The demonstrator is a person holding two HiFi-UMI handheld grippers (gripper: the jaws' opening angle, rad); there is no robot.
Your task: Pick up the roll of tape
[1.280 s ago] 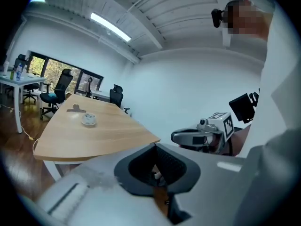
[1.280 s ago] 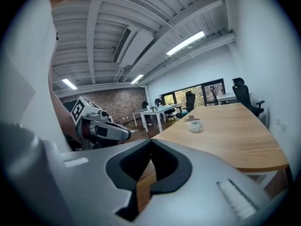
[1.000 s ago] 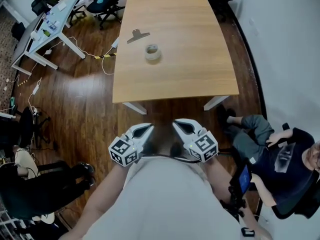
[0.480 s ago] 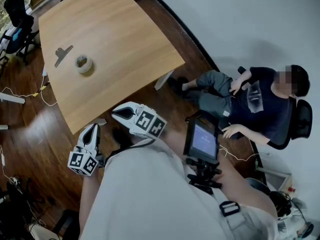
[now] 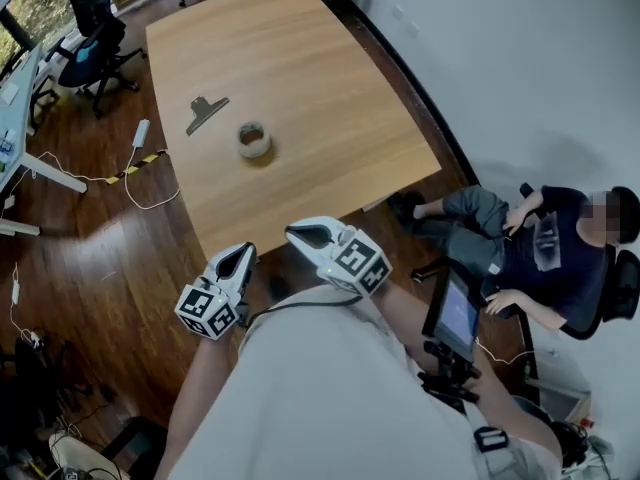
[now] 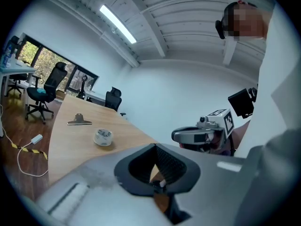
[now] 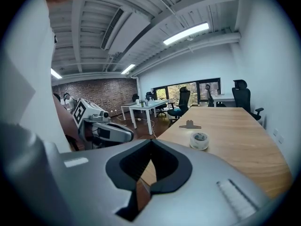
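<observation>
The roll of tape (image 5: 254, 140) lies flat on the wooden table (image 5: 300, 58), close to a metal binder clip (image 5: 205, 113). Both grippers hang in front of my body, short of the table's near edge and well away from the tape. My left gripper (image 5: 245, 253) is shut with nothing in it, and its tips meet in the left gripper view (image 6: 155, 145). My right gripper (image 5: 298, 233) is also shut and empty (image 7: 151, 140). The left gripper view shows the tape (image 6: 103, 137) ahead on the left, and the right gripper view shows the tape (image 7: 199, 140) ahead on the right.
A person (image 5: 540, 258) sits in a chair right of the table, by the white wall. A screen on a mount (image 5: 455, 313) sticks out at my right side. Office chairs (image 5: 90, 28), a white desk (image 5: 15, 98) and floor cables (image 5: 140, 163) are at the left.
The head view has swung, so the table sits at a different angle and place in it. Both grippers moved sideways with my body and stayed shut. Tape and clip have not moved on the table.
</observation>
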